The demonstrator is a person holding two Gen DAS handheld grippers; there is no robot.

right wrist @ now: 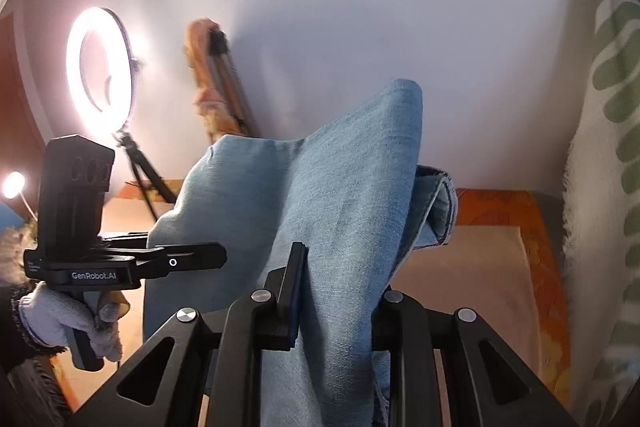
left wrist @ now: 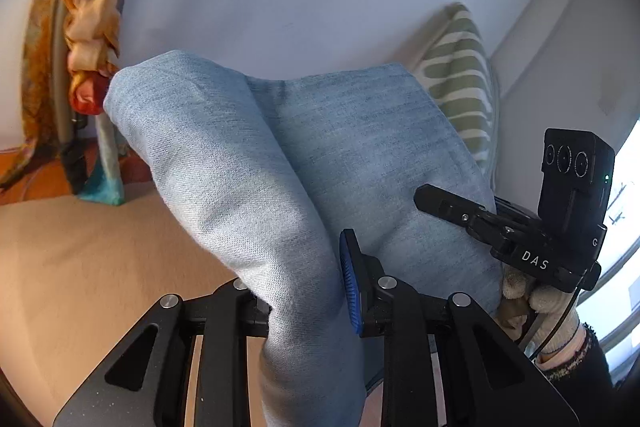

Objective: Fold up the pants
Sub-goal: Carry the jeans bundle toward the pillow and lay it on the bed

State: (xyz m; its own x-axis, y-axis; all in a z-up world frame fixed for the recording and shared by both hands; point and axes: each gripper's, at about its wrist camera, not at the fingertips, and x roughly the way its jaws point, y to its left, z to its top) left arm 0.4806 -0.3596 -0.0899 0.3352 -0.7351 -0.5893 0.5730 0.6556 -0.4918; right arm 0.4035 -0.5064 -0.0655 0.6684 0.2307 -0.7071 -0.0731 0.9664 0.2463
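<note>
- The pants, light blue denim, hang lifted in the air between the two grippers, above a tan bed surface.
- The left gripper is clamped on a thick fold of the denim; the blue pad of one finger presses the cloth at 5 o'clock in its own view, and the other finger is hidden behind the fabric.
- In the same view the right gripper shows at 3 o'clock, its black finger lying against the denim, held by a gloved hand.
- From the right wrist view, the right gripper pinches a fold of the pants narrowly, cloth filling the gap between its fingers.
- There the left gripper sits at 9 o'clock, also touching the denim, carried by a gloved hand.
- A hem of the pants curls out at 3 o'clock.
- A lit ring light stands at 10 o'clock against the white wall.
- A green-and-white patterned cushion leans at 3 o'clock.
</note>
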